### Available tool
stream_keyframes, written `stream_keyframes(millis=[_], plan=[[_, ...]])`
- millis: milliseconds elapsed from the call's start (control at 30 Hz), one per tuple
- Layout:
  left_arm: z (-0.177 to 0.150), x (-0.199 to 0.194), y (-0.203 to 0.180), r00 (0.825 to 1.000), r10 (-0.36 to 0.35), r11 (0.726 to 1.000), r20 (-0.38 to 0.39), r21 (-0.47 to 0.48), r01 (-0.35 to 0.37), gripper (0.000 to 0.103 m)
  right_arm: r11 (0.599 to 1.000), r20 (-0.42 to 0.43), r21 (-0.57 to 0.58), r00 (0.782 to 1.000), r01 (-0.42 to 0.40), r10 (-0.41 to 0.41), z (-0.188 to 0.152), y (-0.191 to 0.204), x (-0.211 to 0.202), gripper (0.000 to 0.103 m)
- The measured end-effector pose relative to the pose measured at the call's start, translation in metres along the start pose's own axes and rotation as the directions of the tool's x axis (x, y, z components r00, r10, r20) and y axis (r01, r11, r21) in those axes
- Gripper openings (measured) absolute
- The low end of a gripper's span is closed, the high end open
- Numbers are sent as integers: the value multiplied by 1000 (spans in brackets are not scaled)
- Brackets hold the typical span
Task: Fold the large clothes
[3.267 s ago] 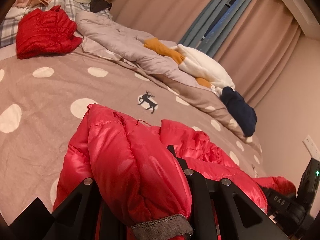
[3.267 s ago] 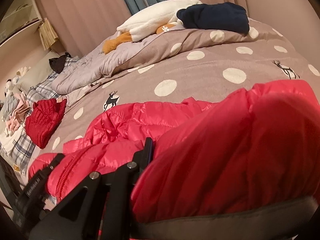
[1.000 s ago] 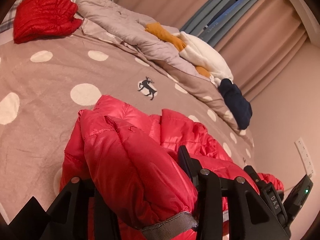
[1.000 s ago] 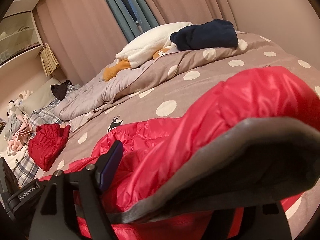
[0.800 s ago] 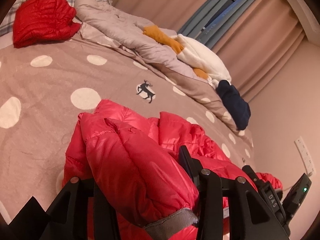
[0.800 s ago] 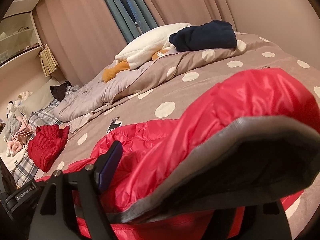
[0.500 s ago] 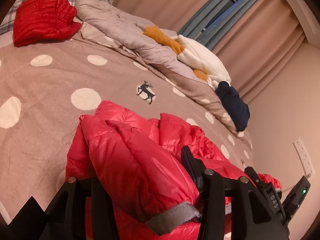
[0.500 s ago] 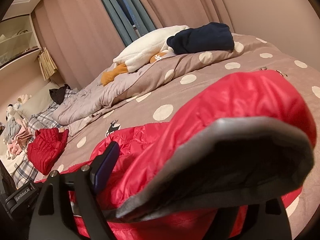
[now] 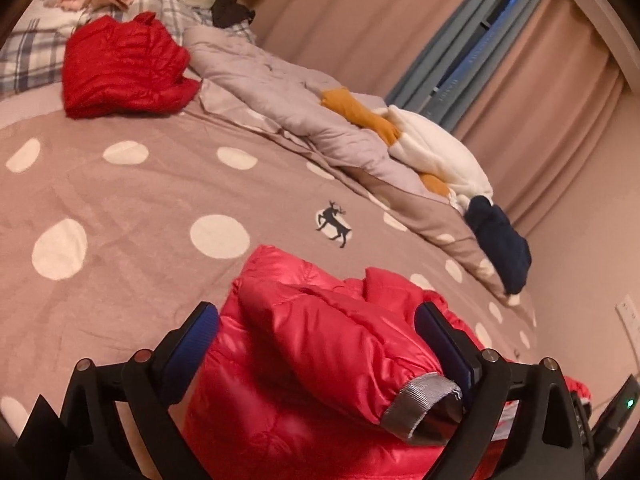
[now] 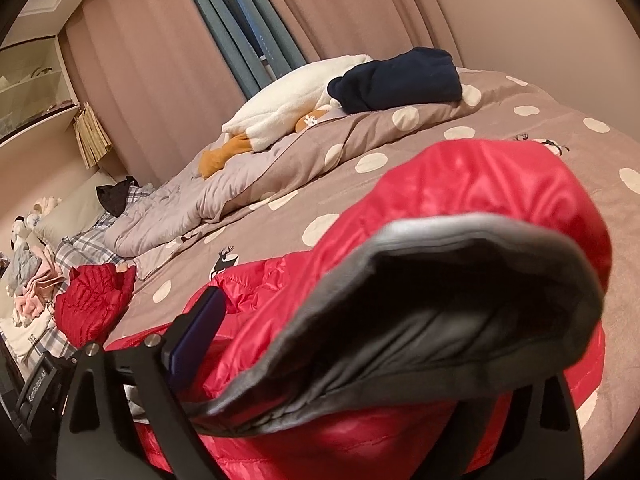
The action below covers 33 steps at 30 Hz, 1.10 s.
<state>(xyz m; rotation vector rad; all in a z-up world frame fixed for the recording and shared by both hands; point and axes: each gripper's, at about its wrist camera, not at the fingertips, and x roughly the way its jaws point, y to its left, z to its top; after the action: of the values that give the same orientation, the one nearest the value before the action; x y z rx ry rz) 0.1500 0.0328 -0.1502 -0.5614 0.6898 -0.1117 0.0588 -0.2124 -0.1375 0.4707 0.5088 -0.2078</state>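
Left wrist view: both jaws, earlier clamped on the red jacket's (image 9: pixel 320 364) sleeves, are opening.

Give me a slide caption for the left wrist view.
Left claw opening around a red puffer jacket's sleeve on a polka-dot bed cover.

Black angular plastic fingers (image 9: pixel 520 420) with silver screw heads (image 9: pixel 489 355) and ribbed blue pads (image 9: pixel 192 344) are seen on each gripper.
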Motion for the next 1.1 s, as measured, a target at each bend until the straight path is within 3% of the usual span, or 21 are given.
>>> stream_keyframes(millis=[533,1100], plan=[[4,-6,4,999,25,999,36,-27,-24,98,1000,86,21,996,24,-25,10,-9,-15,102],[7,-9,9,994,72,997,80,-33,-69,99,1000,103,1,994,23,-23,14,-4,-19,102]])
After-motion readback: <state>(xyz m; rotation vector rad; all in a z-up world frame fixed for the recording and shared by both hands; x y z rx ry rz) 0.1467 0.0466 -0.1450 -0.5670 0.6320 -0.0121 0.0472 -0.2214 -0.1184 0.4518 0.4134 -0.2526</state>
